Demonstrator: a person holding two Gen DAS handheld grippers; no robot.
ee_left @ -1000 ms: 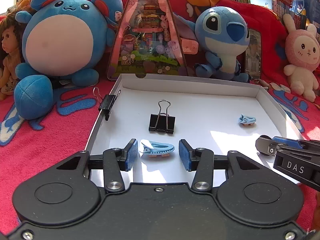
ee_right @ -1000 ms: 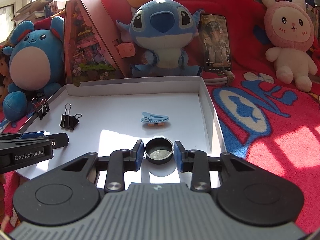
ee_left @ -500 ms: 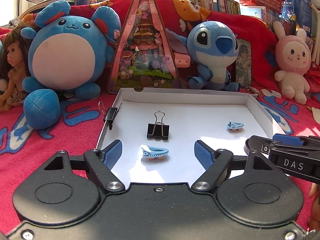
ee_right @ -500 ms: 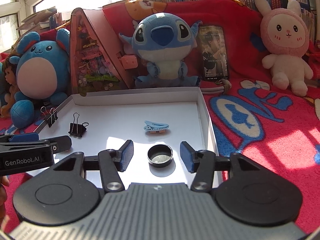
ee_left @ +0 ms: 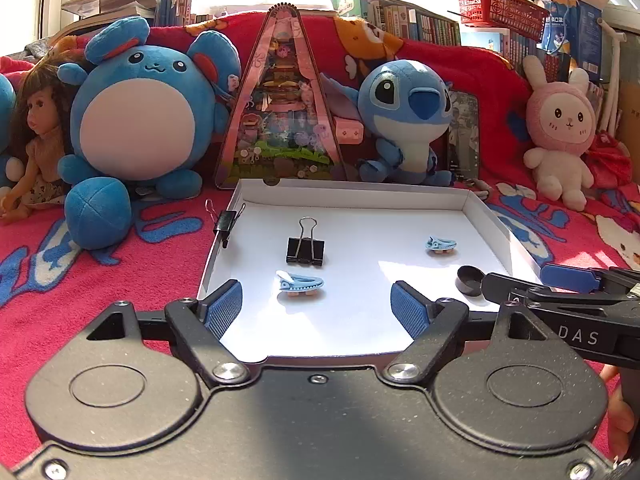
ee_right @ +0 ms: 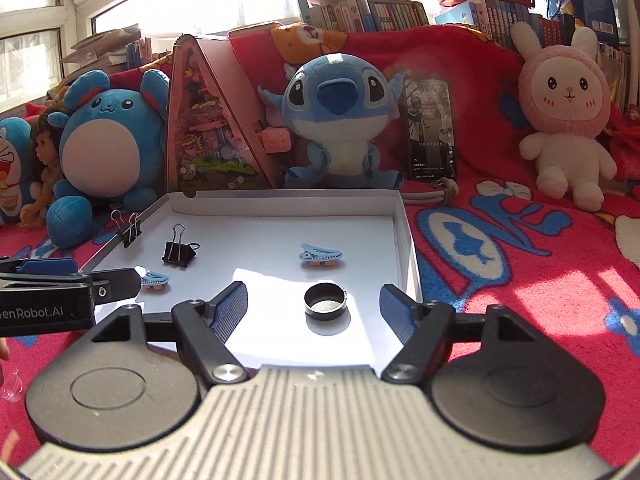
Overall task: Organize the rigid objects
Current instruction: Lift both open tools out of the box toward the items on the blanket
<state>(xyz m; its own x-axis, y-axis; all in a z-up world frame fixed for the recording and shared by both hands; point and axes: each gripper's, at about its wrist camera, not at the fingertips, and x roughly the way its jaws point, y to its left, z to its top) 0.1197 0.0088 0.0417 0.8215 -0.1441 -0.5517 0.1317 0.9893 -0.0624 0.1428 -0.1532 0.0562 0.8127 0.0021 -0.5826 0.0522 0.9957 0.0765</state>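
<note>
A shallow white box (ee_left: 352,191) lies on the red blanket. Inside it, a blue hair clip (ee_left: 300,282) rests loose just ahead of my left gripper (ee_left: 316,304), whose jaws stand wide open around nothing. A black binder clip (ee_left: 305,250) stands behind that clip, and a second blue clip (ee_left: 440,245) lies to the right. My right gripper (ee_right: 313,309) is opening; the round black cap (ee_right: 325,302) sits free on the box floor between its fingertips (ee_right: 232,304), touching neither. Another binder clip (ee_left: 226,220) is clamped on the box's left rim.
Plush toys line the back: a round blue one (ee_left: 140,120), a blue alien one (ee_left: 408,116), a pink rabbit (ee_left: 560,136) and a doll (ee_left: 36,136). A pink triangular case (ee_left: 280,120) stands behind the box. Books and a red basket (ee_left: 500,4) fill the shelf.
Both grippers opened and drew back and up. The left let go of the blue hair clip, the right let go of the black cap; both objects stayed on the box floor.
</note>
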